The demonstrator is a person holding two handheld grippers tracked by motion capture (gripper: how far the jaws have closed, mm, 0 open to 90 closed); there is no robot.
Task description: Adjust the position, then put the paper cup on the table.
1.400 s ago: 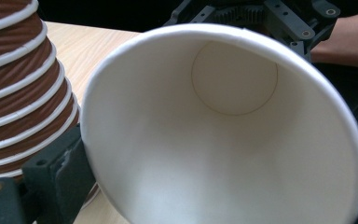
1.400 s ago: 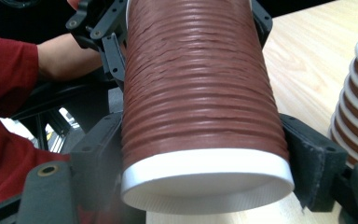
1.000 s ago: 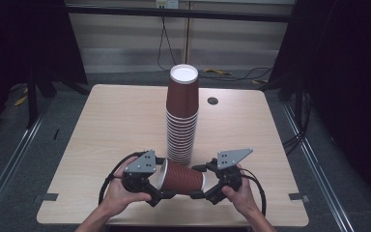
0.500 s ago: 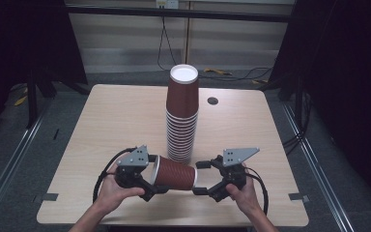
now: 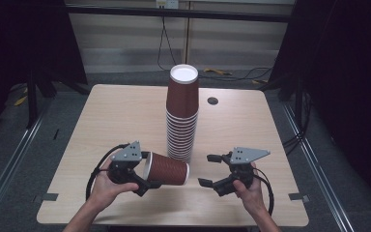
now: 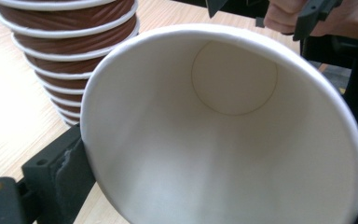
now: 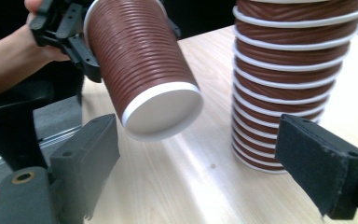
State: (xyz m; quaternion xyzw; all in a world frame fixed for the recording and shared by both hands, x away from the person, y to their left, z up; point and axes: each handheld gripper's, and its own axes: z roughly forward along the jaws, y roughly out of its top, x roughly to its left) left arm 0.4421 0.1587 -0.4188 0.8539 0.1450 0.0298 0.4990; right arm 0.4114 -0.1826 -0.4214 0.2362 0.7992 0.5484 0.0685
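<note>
Gripping a brown paper cup (image 5: 166, 168) sideways by its rim, the left gripper (image 5: 142, 175) kept it just clear of the inverted cup stack (image 5: 181, 118), presumably for stacking, while the right gripper (image 5: 211, 170) waited, jaws apart and empty.

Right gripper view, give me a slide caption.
Left gripper holds a brown paper cup sideways beside the cup stack.

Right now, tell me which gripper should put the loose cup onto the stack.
Left. The left gripper already clamps the loose cup near its rim, beside the stack. The right gripper stands open and empty, apart from the cup's base.
</note>
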